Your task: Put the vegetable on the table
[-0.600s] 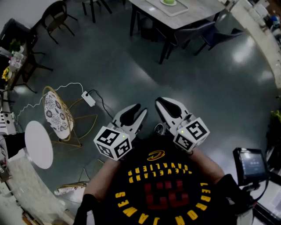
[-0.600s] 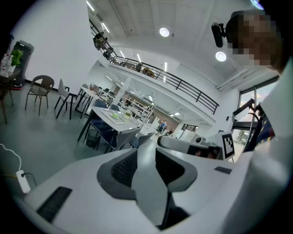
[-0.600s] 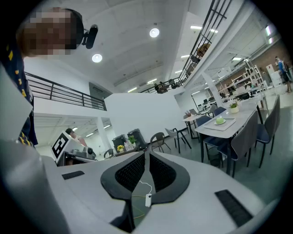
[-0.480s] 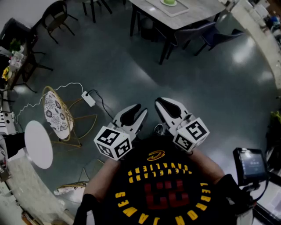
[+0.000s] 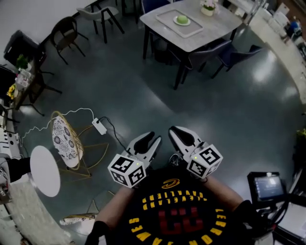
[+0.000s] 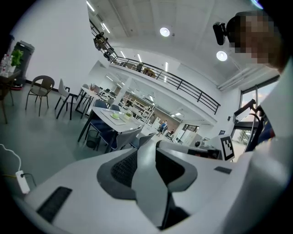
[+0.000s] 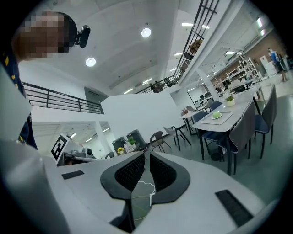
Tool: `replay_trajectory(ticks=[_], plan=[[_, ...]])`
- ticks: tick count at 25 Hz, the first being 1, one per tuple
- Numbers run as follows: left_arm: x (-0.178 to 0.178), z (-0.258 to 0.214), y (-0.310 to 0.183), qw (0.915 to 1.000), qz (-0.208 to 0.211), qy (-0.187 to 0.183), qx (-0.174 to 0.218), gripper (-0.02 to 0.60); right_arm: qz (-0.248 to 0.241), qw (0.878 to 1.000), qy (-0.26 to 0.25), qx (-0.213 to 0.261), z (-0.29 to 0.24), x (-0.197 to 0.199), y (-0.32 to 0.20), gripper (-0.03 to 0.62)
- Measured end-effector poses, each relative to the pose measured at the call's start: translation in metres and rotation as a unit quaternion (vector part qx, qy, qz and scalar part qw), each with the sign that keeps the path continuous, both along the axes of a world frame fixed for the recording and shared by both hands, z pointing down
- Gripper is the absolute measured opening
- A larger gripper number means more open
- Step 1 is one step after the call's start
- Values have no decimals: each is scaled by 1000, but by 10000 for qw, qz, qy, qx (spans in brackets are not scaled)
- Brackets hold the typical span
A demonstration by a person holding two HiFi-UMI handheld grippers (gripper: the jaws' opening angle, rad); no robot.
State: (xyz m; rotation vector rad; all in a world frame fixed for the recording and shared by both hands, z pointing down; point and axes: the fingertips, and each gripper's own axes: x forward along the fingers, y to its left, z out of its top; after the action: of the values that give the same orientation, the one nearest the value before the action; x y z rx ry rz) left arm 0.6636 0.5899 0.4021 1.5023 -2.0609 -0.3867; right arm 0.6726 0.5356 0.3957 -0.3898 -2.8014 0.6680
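Note:
A pale green round vegetable (image 5: 183, 19) sits on a light tray (image 5: 168, 16) on the grey dining table (image 5: 213, 29) far across the floor. It also shows in the left gripper view as the vegetable (image 6: 115, 116) and in the right gripper view as the vegetable (image 7: 216, 114). Both grippers hang close to my chest, far from the table. My left gripper (image 5: 155, 138) has a plain gap between its jaws, with nothing in it. My right gripper (image 5: 173, 131) has its tips nearly meeting, leaving only a thin slit, and it holds nothing.
Dark chairs (image 5: 203, 50) ring the table, and a small potted plant (image 5: 208, 5) stands on it. To my left are a gold wire chair (image 5: 67, 139), a round white side table (image 5: 44, 165) and a power strip with its cable (image 5: 99, 126). A tablet screen (image 5: 265, 185) is at my right.
The head view has tilted up, so the table with tray and vegetable shows more fully. The grippers stay in front of my chest, their jaws unchanged.

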Motion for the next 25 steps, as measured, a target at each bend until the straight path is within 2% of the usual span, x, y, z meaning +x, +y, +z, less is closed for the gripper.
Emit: replay_trajectory(ticks=[6,14,18,25], plan=[[3,4,-29,9999,-50,-74,-113,127,-148,9993,-3,-340,8,2,-25,41],[19,22,-32,9983,-411,226,-344,127,-443,9977,194,-469,24,12,-37,41],[4,26,-32,9973,-575,280,-371,126,-564,9968,322,-463,33,-2,-37,41],[-46,28,-41,9992,-222,287,-149,127,-600,9973,339,-251,32,-59,-32,41]])
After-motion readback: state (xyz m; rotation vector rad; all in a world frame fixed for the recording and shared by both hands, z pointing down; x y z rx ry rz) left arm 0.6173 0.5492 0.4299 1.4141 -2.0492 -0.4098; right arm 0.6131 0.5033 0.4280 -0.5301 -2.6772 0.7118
